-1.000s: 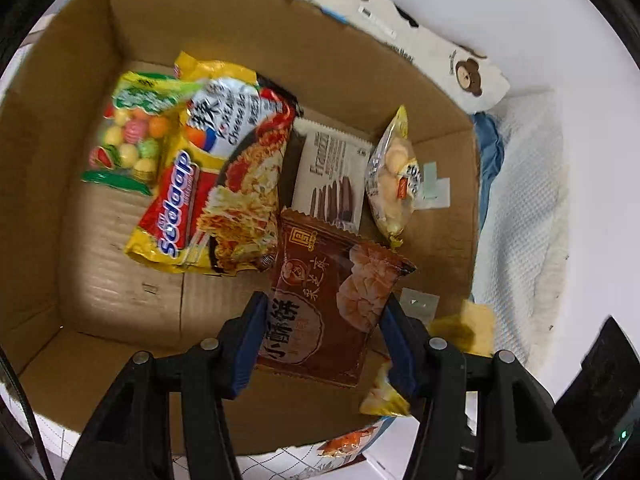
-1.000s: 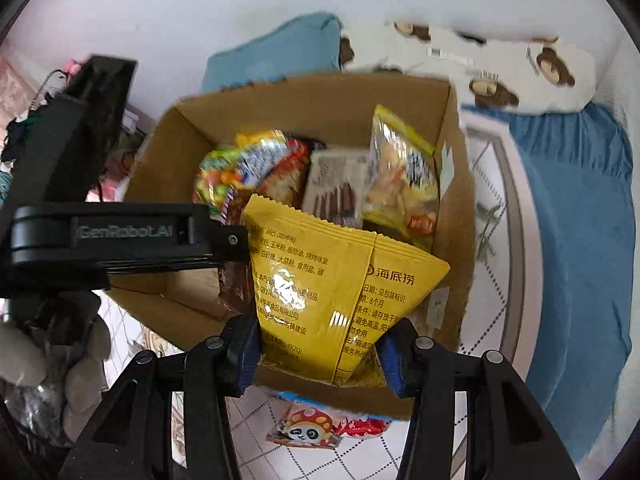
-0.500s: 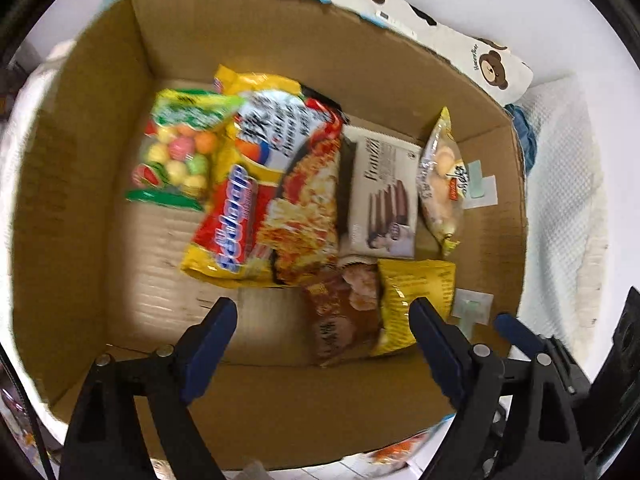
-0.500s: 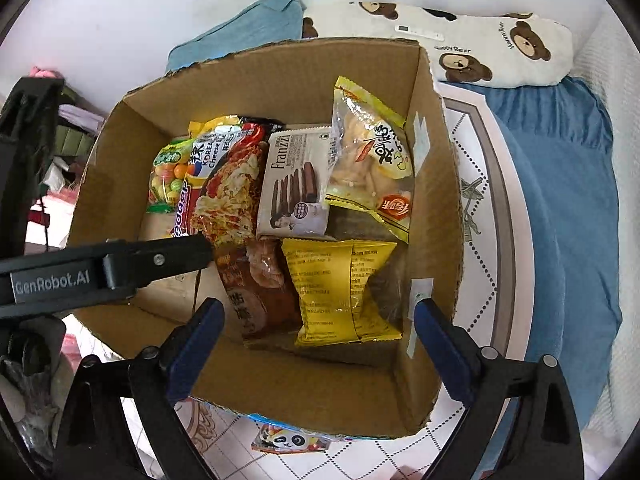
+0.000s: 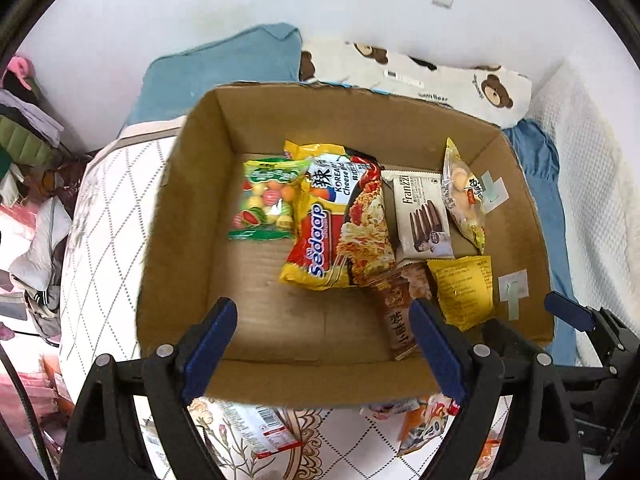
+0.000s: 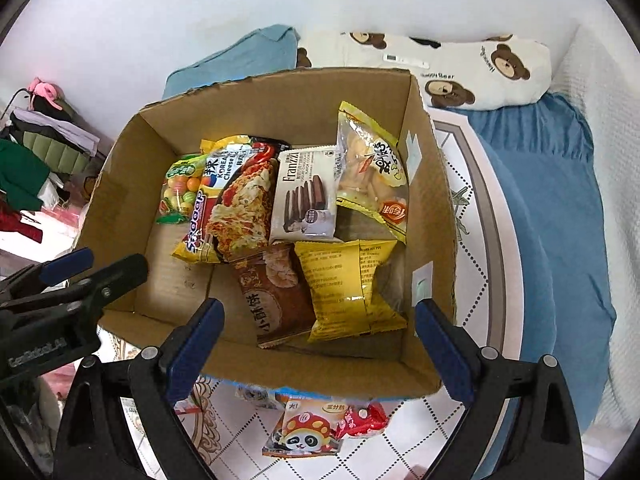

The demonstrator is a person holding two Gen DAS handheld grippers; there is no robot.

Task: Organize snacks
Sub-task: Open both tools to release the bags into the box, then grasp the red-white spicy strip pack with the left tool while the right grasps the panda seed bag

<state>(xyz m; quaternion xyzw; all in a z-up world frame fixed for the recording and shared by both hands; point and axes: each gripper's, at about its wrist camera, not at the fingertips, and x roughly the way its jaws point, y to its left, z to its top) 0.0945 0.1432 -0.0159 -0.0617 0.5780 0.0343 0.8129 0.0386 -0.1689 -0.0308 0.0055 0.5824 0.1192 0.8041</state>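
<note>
While both grippers' fingers stand wide and empty (left gripper [image 5: 324, 344], right gripper [image 6: 318, 342]), having just opened, the brown packet [image 6: 276, 296] and yellow packet [image 6: 348, 284] lie mid-frame inside the cardboard box [image 6: 132, 184].

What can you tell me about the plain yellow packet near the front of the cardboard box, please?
The yellow packet is a glossy, crinkled foil pouch with small dark print and a crimped top edge. It lies loose in the cardboard box, near the right wall, held by neither gripper. Its left edge overlaps the brown biscuit packet, and its top sits just below the clear-windowed snack bag.
</note>
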